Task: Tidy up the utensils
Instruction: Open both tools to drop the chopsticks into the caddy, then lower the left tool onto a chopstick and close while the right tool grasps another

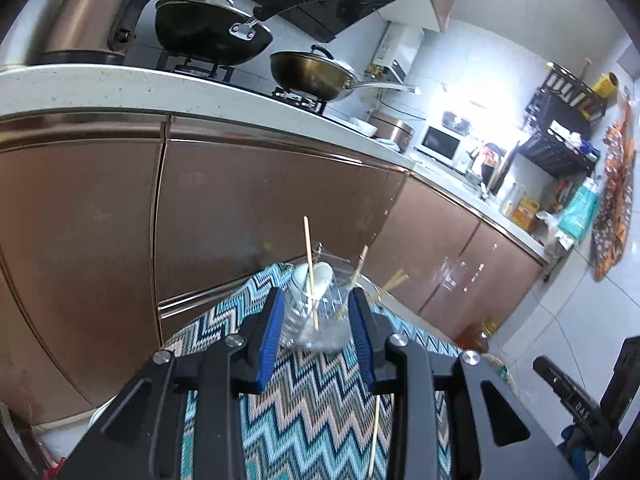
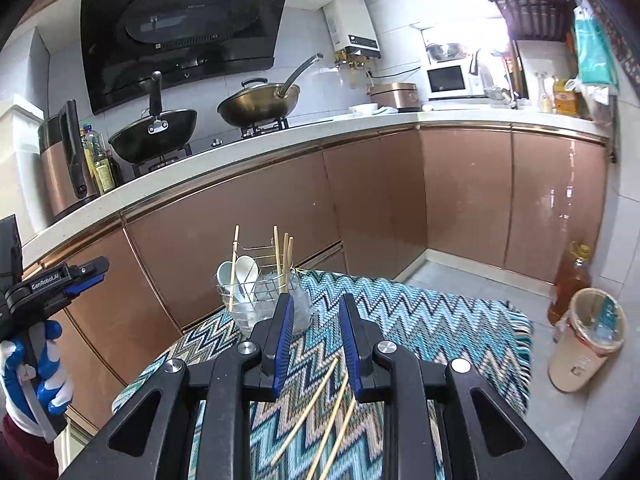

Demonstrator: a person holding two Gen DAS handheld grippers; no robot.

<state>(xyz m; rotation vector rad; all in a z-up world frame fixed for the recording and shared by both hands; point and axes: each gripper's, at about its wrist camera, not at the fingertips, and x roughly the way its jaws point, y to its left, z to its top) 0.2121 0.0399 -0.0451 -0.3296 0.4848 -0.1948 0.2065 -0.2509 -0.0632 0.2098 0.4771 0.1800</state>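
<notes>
Your left claw (image 1: 316,320) and right claw (image 2: 316,320) both gape, holding nothing; loose chopsticks (image 2: 320,412) lie on the zigzag-clothed bench (image 2: 440,320) beneath your right claw, near the utensil holder (image 2: 260,296)

A black wok (image 2: 154,136) sits on the stove. Just beside it sits a gold wok (image 2: 260,106) with a long handle. A big black hood (image 2: 180,28) hangs over them. A white microwave (image 2: 446,80) stands far along the white bench (image 2: 360,122), with a brown rice cooker (image 2: 394,94) near it. Brown cupboard doors (image 2: 460,200) run under the bench. On the floor, a tall bottle of yellow oil (image 2: 570,280) stands just beside a cream bin (image 2: 588,340). A zigzag cloth (image 2: 420,320) in blue and tan lies in front.
</notes>
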